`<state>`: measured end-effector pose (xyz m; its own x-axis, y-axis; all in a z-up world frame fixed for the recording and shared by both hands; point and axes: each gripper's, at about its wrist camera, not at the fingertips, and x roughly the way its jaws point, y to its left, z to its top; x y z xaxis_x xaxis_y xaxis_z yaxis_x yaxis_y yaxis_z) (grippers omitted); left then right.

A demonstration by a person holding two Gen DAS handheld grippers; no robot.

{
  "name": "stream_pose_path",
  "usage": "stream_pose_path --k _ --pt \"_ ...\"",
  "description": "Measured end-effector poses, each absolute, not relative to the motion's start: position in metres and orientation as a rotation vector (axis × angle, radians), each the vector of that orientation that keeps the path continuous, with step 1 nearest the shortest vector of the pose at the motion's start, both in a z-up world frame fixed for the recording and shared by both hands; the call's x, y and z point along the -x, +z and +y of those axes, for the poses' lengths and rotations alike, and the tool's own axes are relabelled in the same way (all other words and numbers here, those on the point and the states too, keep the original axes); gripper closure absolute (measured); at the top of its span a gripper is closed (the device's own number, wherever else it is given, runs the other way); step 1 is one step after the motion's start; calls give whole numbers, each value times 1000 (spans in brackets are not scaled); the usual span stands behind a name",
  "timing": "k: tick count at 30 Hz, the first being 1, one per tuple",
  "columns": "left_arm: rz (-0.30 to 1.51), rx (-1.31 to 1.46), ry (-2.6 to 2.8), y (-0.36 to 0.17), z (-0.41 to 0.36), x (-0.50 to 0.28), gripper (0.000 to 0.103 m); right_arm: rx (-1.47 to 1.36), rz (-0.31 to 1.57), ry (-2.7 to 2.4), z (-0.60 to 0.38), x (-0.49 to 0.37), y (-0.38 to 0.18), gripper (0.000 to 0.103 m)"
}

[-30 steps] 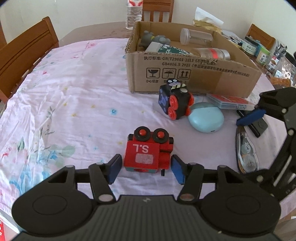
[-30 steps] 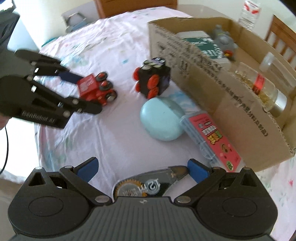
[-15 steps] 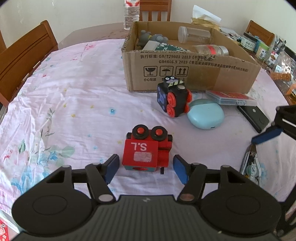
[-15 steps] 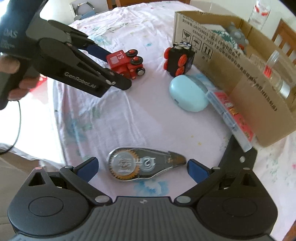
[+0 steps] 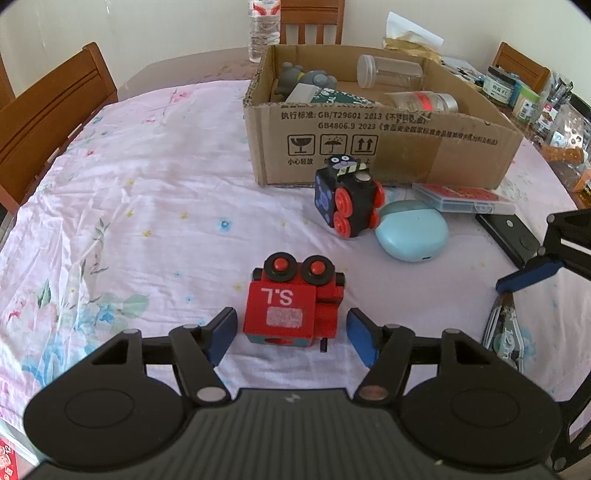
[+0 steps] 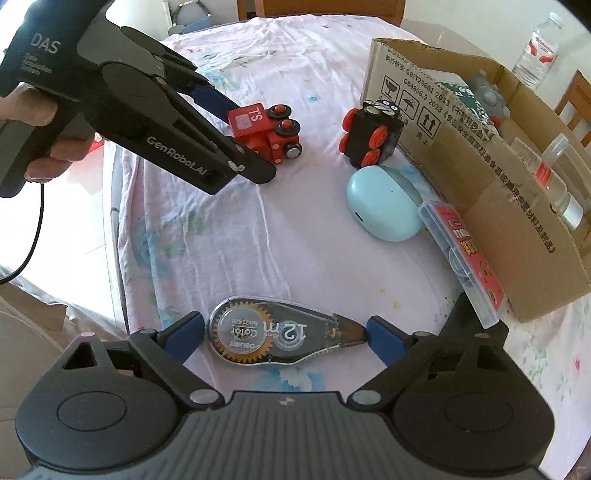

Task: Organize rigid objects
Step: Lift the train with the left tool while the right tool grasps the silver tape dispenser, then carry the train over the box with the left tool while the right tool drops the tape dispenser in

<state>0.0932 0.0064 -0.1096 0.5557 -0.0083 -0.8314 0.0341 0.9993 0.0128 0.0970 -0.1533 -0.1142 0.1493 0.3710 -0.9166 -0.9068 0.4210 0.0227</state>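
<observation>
A red toy train (image 5: pixel 293 308) lies on the floral tablecloth between the open fingers of my left gripper (image 5: pixel 291 334), with a gap on each side; it also shows in the right wrist view (image 6: pixel 264 127). My right gripper (image 6: pixel 284 334) is open around a clear correction-tape dispenser (image 6: pixel 275 336), its pads close to both ends. A black toy train (image 5: pixel 349 203) with red wheels, a light blue oval case (image 5: pixel 412 236) and a flat red-labelled plastic case (image 5: pixel 463 197) lie in front of the open cardboard box (image 5: pixel 388 147).
The box holds a grey plush toy (image 5: pixel 303 79), jars (image 5: pixel 389 72) and a green packet. A black flat object (image 5: pixel 508 236) lies at the right. Wooden chairs (image 5: pixel 51 114) ring the table. A water bottle (image 5: pixel 264 26) stands behind the box. Jars clutter the far right.
My right gripper has pulled back and swung, so the tape dispenser now lies fully between its fingers. My left gripper has drawn slightly back from the red train and its fingers stand a little wider.
</observation>
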Motion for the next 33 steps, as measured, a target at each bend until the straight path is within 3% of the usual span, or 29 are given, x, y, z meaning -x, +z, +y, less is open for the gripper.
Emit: stream_pose_path --k 4,9,25,33 --pt "979 -41 -31 -109 5 -96 39 615 1043 987 -154 -97 -114 10" --pt "980 -56 -51 -107 3 -98 53 595 1050 940 -155 -99 -113 10" --pt "1018 -118 -147 -74 16 -104 53 439 1083 767 -172 -116 -83 10" --pt "1013 -159 -233 -46 19 -112 53 369 988 653 -183 -142 -37 10"
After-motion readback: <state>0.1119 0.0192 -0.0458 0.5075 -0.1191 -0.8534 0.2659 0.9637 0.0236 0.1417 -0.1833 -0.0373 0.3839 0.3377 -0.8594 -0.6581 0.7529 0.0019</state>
